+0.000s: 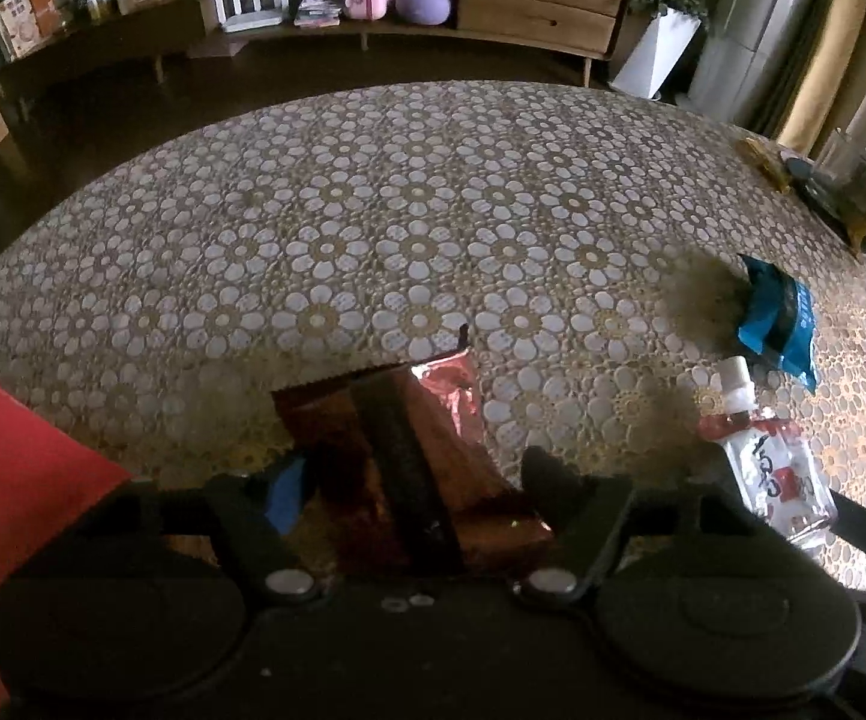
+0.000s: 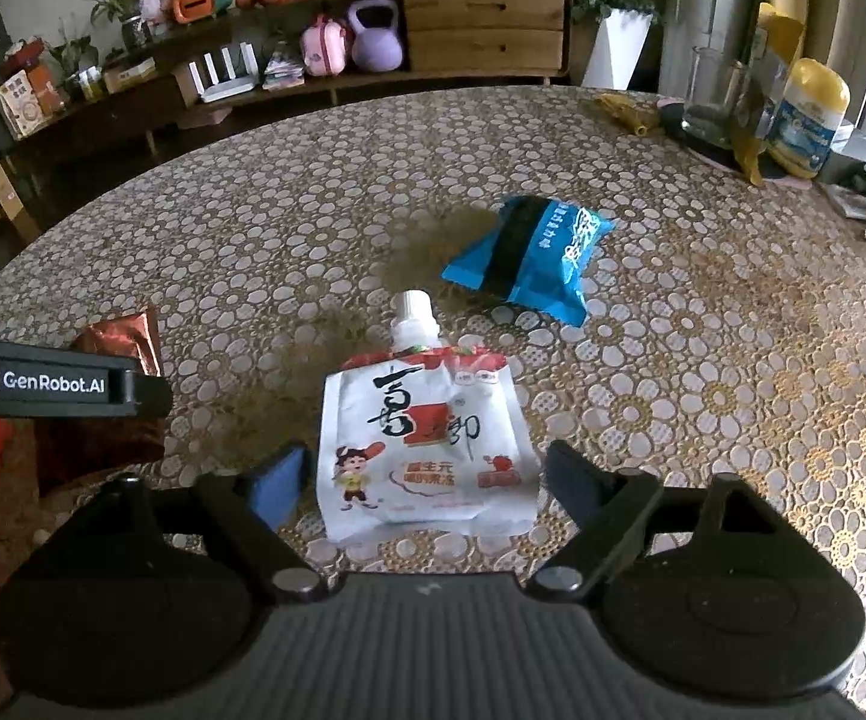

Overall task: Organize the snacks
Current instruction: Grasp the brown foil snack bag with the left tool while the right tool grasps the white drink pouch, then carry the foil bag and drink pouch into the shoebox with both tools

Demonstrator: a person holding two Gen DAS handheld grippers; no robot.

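Claws both straddle snacks, not visibly clamped: left claw (image 1: 414, 480) over the red packet (image 1: 426, 462), right claw (image 2: 426, 480) around the pouch (image 2: 426, 450). Slippery foil could squirt out.

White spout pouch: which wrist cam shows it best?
Right wrist: the white spout pouch lies whole and centred between the right gripper fingers, print readable. Left wrist catches it only at the right edge, distorted.
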